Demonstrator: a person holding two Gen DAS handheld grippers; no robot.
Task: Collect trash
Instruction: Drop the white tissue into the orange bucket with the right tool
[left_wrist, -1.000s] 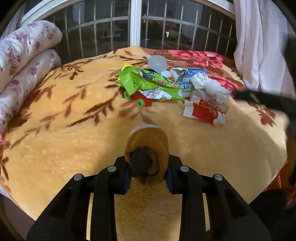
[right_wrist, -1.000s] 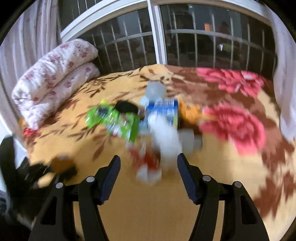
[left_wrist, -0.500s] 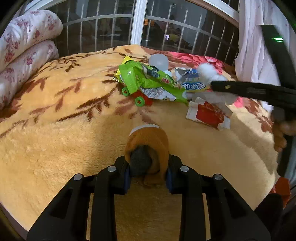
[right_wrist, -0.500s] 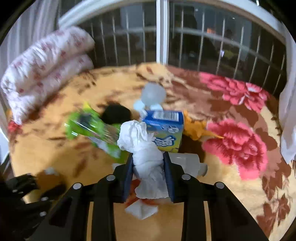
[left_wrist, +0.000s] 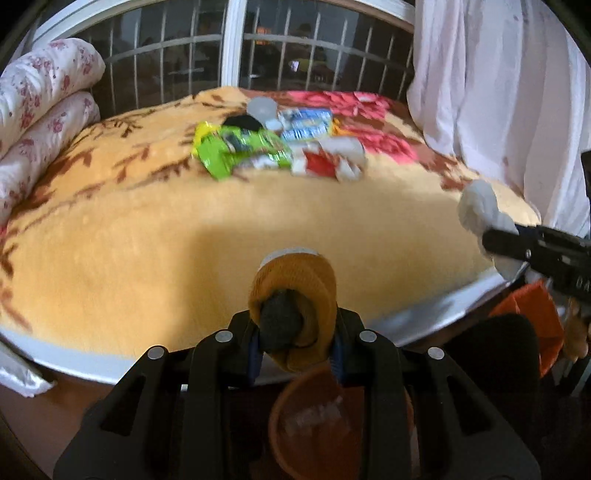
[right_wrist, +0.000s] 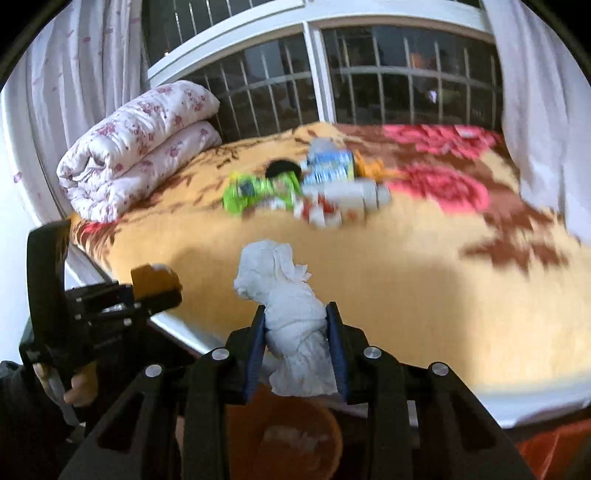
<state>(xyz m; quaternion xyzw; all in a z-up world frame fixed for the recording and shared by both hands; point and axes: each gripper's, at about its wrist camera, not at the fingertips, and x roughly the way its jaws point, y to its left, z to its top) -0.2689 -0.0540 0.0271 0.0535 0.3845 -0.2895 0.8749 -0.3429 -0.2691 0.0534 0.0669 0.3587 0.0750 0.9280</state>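
1. The left gripper (left_wrist: 295, 332), low centre of its frame, was clamped on a rolled orange sock (left_wrist: 295, 295), long axis pointing away toward the bed.
2. The right gripper (right_wrist: 297, 343) squeezed a crumpled tissue (right_wrist: 288, 306), standing upright, above an orange bin (right_wrist: 280, 435).
3. Wrappers (right_wrist: 258, 192) and a carton (right_wrist: 328, 166) lay uncollected, upper centre.

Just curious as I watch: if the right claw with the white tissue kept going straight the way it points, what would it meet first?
Probably the yellow blanket on the bed, short of the litter pile. The right claw tilts downward, though depth is hard to judge.
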